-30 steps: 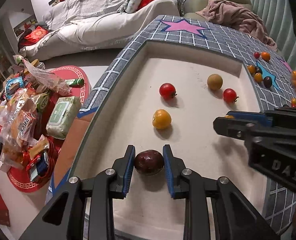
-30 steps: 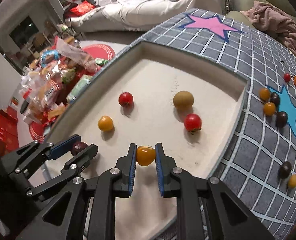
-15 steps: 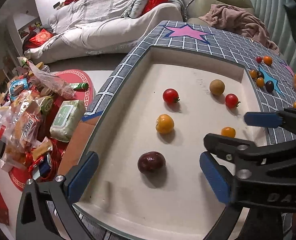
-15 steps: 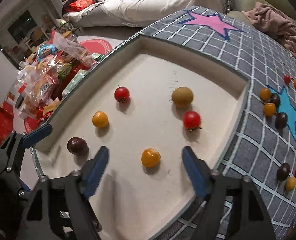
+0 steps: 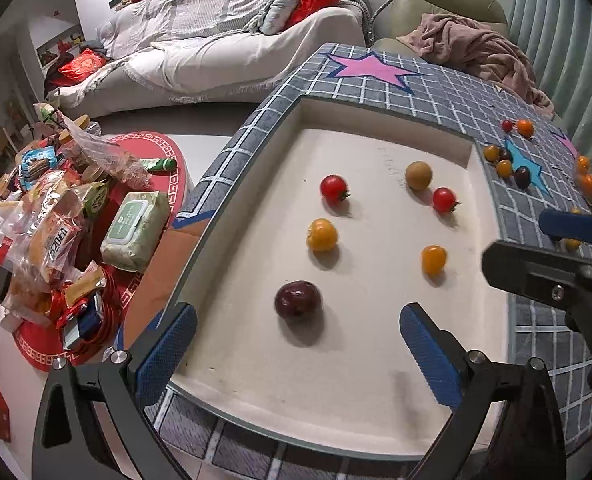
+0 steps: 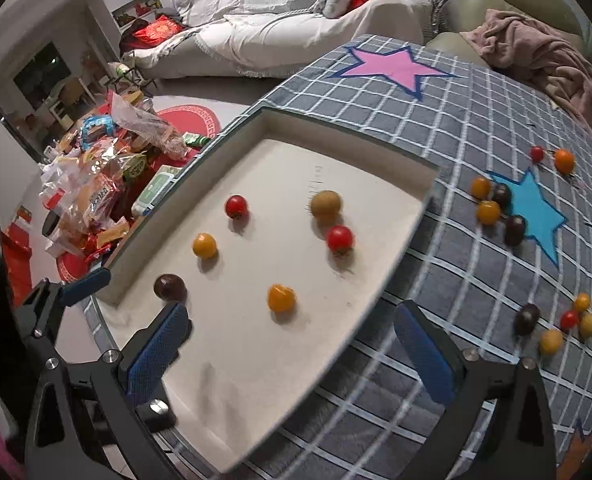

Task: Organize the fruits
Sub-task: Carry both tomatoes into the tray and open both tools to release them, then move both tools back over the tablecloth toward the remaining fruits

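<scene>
Left gripper [image 5: 296, 344]: black frame, blue cross-hatched pads [image 5: 167, 350], spread wide, nothing held. Right gripper [image 6: 292, 344]: same build, jaws equally wide apart, nothing held; also seen at the right edge of the left wrist view.

Nearest, just ahead of the left pads: dark purple round fruit [image 5: 298, 299], glossy skin, resting free on the tray floor. Next, well apart: orange tomato [image 5: 434, 259], slightly lobed, ahead of the right gripper. Further: second orange tomato [image 5: 322, 234], then two smooth red cherry tomatoes [image 5: 334, 188] [image 5: 444, 199], then a matte brown round fruit [image 5: 418, 175] just beside the right-hand red one.

All six inside the shallow cream tray [image 5: 376, 118], recessed in a grey grid-pattern cloth [image 6: 448, 128] with star motifs.

Far right on the cloth: loose clusters of small tomatoes [image 6: 496, 210].
</scene>
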`<state>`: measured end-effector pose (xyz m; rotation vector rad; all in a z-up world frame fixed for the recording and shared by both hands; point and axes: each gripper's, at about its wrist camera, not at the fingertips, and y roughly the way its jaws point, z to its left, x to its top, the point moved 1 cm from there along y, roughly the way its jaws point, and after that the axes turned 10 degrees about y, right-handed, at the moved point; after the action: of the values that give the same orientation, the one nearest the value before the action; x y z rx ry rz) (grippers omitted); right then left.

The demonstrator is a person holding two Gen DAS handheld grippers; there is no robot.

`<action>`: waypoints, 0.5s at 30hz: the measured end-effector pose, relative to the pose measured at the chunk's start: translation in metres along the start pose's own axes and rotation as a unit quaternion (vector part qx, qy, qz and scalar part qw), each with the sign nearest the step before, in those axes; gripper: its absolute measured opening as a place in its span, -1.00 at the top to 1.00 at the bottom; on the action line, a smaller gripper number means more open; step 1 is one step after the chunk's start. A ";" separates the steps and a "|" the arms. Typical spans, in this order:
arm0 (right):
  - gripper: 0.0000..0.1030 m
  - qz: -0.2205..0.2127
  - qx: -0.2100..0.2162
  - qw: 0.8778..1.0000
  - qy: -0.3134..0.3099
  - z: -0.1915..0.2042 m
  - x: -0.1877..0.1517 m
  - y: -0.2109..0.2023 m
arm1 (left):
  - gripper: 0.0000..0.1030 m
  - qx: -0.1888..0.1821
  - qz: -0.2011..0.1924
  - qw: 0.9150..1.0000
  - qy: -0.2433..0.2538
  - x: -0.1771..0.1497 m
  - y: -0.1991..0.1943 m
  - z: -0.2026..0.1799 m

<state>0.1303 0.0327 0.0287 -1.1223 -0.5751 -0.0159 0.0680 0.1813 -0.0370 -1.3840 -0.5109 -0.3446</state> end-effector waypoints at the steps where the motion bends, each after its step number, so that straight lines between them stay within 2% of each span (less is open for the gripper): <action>1: -1.00 -0.001 -0.002 1.000 0.006 -0.006 -0.001 -0.004 | -0.97 -0.002 -0.002 1.000 0.002 0.001 -0.003 -0.003; 15: -1.00 -0.037 -0.034 0.995 0.082 -0.099 -0.020 -0.055 | -0.97 -0.040 -0.038 0.994 0.089 0.029 -0.045 -0.084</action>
<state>0.1393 -0.0822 0.0363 -1.1536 -0.4713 -0.1924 0.0813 0.0927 0.0075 -1.3978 -0.4059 -0.5509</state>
